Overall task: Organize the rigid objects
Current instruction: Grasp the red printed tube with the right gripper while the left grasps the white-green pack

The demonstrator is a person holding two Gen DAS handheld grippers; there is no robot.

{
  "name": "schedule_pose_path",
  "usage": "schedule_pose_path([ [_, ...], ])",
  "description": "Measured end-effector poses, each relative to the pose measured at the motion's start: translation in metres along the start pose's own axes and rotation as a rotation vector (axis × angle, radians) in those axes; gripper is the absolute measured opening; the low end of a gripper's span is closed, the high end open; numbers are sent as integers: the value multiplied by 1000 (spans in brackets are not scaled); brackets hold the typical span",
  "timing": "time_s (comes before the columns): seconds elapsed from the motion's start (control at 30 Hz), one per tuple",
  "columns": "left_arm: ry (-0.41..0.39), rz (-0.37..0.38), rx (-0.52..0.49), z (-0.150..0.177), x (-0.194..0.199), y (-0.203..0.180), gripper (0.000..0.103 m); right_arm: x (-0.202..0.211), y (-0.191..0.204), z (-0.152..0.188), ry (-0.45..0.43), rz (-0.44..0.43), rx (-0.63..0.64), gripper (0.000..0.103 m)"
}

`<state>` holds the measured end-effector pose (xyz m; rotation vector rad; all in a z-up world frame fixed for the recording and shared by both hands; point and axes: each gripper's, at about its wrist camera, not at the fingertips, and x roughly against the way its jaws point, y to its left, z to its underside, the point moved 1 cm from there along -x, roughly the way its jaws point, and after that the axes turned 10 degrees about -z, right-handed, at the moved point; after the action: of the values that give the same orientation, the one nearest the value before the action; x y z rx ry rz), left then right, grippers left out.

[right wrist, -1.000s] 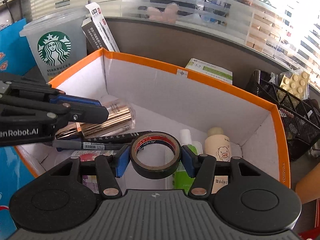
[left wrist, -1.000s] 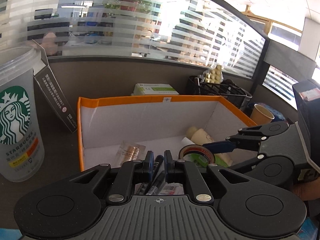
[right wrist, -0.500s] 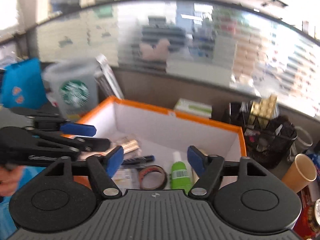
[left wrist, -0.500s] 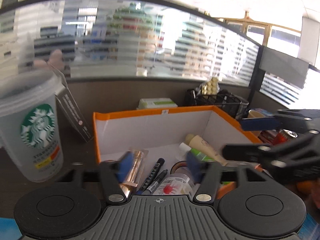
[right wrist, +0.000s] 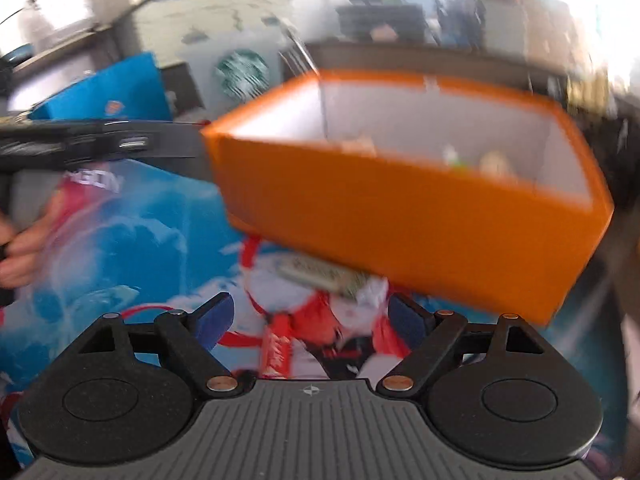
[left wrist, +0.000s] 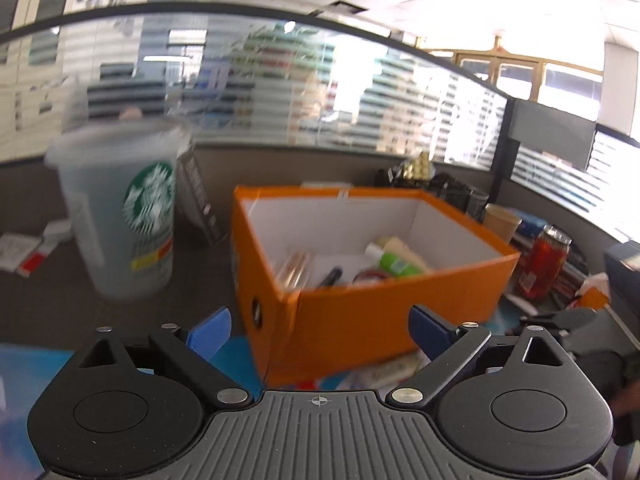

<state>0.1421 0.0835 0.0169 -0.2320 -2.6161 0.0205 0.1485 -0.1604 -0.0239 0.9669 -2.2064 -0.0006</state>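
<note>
At the bottom of the left wrist view, the left gripper [left wrist: 320, 330] shows ribbed grey plastic housing, matte black round arms and blue pads; its jaws stand wide and are opening further, with nothing pressed between them, only the near corner of the box behind the gap. In the right wrist view the right gripper [right wrist: 308, 320] has the same build, its blue-padded jaws also opening, empty, above a glossy printed mat [right wrist: 132, 240] in blue, red and white. A small flat packet [right wrist: 324, 276] lies on that mat just in front of the box, blurred.

Mid-frame sits the orange cardboard box [left wrist: 360, 320], rectangular, open-topped, smooth orange outside and plain white inside. In it lie a black marker [left wrist: 331, 276], a shiny copper-coloured tube [left wrist: 296, 268], a green-labelled bottle [left wrist: 394, 262], a cream bottle [left wrist: 400, 248] and the rim of a tape roll [left wrist: 370, 276].

To the left of the box stands a frosted translucent plastic cup [left wrist: 124, 216] with a green round logo. To the right are a red can [left wrist: 544, 260] and a tan paper cup [left wrist: 500, 220]. Farthest, a striped frosted glass partition [left wrist: 320, 92] curves across the upper frame.
</note>
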Motion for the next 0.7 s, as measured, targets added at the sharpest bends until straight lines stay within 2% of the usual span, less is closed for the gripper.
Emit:
schedule_pose_path([
  [0.17,44,-29,51,15,-1,16,97,-18,-17,1,-23,-10,-89,84],
  [0.33,62,-47,106,20,-2,30,97,-28,-19,-2,-56,-18,-111,87],
  [0.4,61,-53,115,20,-2,32,97,-37,-16,-2,-51,-26,-117,91],
  [0.43,61,-55,118,20,-2,32,97,-41,-11,-3,-52,-28,-103,97],
  [0.6,74,-66,127,24,-5,35,97,-60,26,-1,-7,-127,47,97],
  [0.7,80,-71,129,26,-5,37,97,-67,60,6,54,-237,173,97],
])
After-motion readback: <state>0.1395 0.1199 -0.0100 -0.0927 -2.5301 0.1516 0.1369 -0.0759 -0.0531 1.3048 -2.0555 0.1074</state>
